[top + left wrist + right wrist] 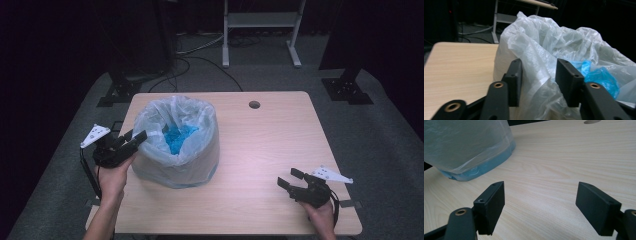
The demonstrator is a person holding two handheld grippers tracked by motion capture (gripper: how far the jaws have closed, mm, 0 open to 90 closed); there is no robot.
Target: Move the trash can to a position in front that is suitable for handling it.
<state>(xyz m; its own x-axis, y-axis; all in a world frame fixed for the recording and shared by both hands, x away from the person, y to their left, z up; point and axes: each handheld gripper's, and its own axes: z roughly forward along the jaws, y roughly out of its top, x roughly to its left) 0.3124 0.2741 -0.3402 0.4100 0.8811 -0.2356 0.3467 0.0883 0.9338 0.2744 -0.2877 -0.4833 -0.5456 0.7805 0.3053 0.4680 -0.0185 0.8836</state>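
Note:
A round blue bin lined with a translucent white plastic bag (pixel 175 150) stands on the left half of the wooden table (pixel 270 145). Crumpled blue material (pixel 177 136) lies inside it. My left gripper (pixel 136 136) is at the bag's left rim. In the left gripper view the gripper (pixel 539 67) stands open with a loose fold of the bag (pixel 536 50) between its jaws, and the blue material (pixel 599 76) lies beyond them. My right gripper (pixel 288 177) rests near the table's front right corner. It (pixel 540 187) is open and empty over bare wood, with the bin's blue base (pixel 486 167) farther off.
A round cable hole (pixel 254 104) sits near the table's far edge. Behind the table, on the grey floor, stand a white metal frame (pixel 260 30), black stand feet (pixel 347 87) and loose cables (pixel 200 60). The room around is dark.

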